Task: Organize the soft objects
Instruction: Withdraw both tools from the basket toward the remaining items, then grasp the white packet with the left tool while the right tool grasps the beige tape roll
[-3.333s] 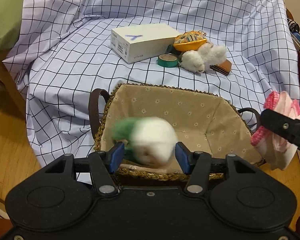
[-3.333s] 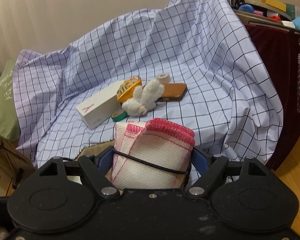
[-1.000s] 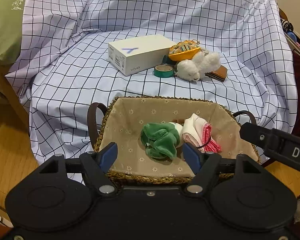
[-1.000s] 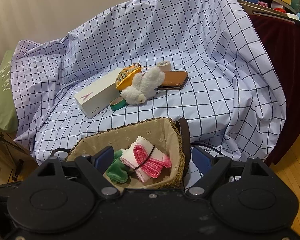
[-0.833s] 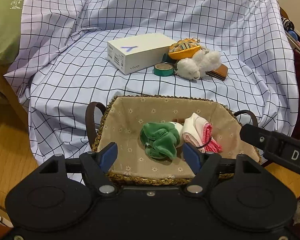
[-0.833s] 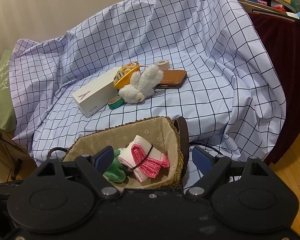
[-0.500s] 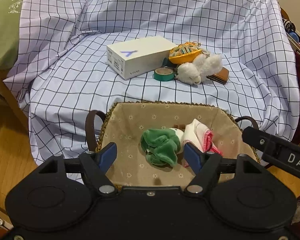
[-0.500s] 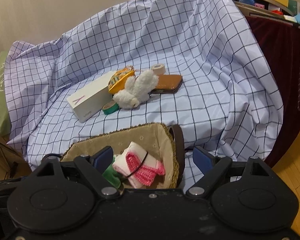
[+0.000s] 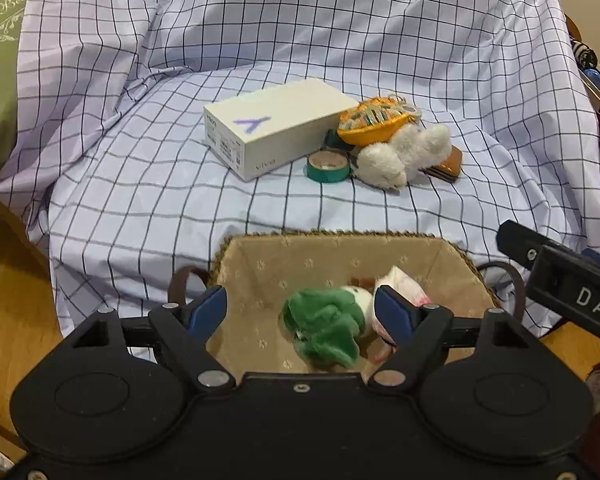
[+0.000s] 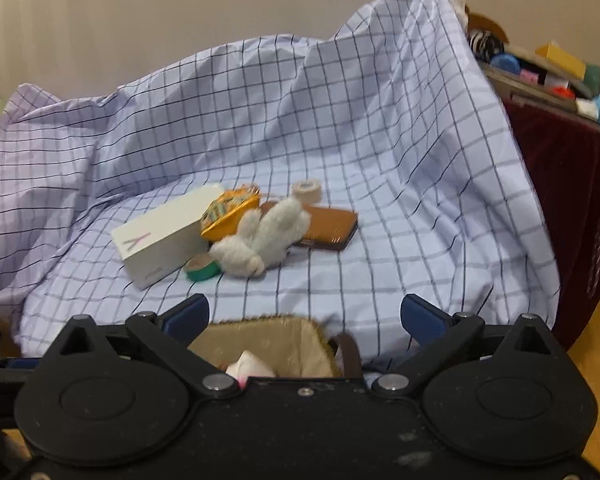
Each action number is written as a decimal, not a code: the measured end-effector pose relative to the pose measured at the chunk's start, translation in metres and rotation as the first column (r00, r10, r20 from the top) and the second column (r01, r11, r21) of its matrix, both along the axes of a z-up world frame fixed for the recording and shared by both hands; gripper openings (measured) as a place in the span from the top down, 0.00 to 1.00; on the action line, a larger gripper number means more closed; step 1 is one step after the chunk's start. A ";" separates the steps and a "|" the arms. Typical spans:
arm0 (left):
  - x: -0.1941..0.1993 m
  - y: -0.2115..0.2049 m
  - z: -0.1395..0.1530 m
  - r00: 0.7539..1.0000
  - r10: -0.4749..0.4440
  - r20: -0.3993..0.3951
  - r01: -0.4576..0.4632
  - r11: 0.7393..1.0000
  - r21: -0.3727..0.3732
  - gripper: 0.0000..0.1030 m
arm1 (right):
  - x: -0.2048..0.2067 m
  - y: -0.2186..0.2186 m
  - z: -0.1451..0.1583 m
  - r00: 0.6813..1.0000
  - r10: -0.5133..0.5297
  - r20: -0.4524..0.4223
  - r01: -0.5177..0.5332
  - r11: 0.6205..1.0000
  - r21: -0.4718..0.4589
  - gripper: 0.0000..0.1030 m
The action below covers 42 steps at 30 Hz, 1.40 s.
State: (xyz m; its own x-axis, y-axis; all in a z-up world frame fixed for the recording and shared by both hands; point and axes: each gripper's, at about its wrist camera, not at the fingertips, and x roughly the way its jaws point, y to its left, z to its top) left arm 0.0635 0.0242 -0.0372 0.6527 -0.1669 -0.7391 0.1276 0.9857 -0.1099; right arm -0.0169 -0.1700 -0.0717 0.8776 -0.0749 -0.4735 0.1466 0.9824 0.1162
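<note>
I see the lilac checked cloth [image 9: 140,184] over the seat | woven lined basket [image 9: 340,256] near, green plush [image 9: 324,328] and pink-white folded cloth [image 9: 400,284] inside | fluffy white toy [image 9: 400,156] far, on the cloth | my left gripper [image 9: 302,312] and right gripper [image 10: 304,316] both spread, empty

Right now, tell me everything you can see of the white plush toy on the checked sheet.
The white plush toy is a small fluffy animal in off-white fur, its face blurred. It lies on its side on the checked sheet, limbs pointing toward the back. It rests partly on the brown leather case, presses against the orange patterned pouch, and sits just right of the green tape roll. Neither gripper touches it; it is outside the basket.
</note>
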 end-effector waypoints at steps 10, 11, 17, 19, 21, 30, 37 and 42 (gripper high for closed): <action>0.051 0.007 0.017 1.000 -0.029 -0.011 0.029 0.999 -0.014 0.24 | 0.068 -0.014 0.012 0.994 0.079 -0.073 -0.073 0.994 0.086 0.03; 0.058 0.008 0.019 0.999 -0.032 -0.011 0.032 0.999 -0.014 0.24 | 0.077 -0.016 0.015 0.993 0.089 -0.076 -0.081 0.992 0.097 0.04; 0.105 0.007 0.035 0.998 -0.060 -0.007 0.060 0.998 -0.017 0.24 | 0.128 -0.020 0.034 0.988 0.139 -0.063 -0.137 0.990 0.042 0.12; 0.123 0.007 0.040 0.998 -0.068 -0.008 0.067 0.997 -0.023 0.24 | 0.149 -0.021 0.039 0.987 0.144 -0.067 -0.142 0.989 0.031 0.13; 0.145 0.006 0.047 0.998 -0.067 -0.006 0.067 0.998 -0.020 0.24 | 0.173 -0.022 0.045 0.986 0.146 -0.082 -0.144 0.989 0.027 0.14; 0.242 -0.001 0.060 0.999 -0.039 -0.029 0.038 0.999 -0.033 0.22 | 0.282 -0.030 0.049 0.984 0.084 -0.159 -0.091 0.995 -0.037 0.17; 0.313 -0.016 0.048 0.992 -0.042 -0.121 0.036 0.998 -0.056 0.21 | 0.349 -0.046 0.030 0.962 0.073 -0.265 -0.071 0.997 0.016 0.22; 0.350 -0.029 0.027 0.979 -0.034 -0.200 0.026 0.999 -0.042 0.21 | 0.379 -0.049 0.018 0.950 0.070 -0.305 -0.068 0.998 0.019 0.22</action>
State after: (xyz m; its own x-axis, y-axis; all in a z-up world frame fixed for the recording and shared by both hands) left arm 0.4134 -0.0049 -0.0099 0.4865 -0.2150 -0.8468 0.1282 0.9763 -0.1743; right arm 0.3620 -0.2187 -0.0532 0.6943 -0.0144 -0.7196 0.1078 0.9906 0.0842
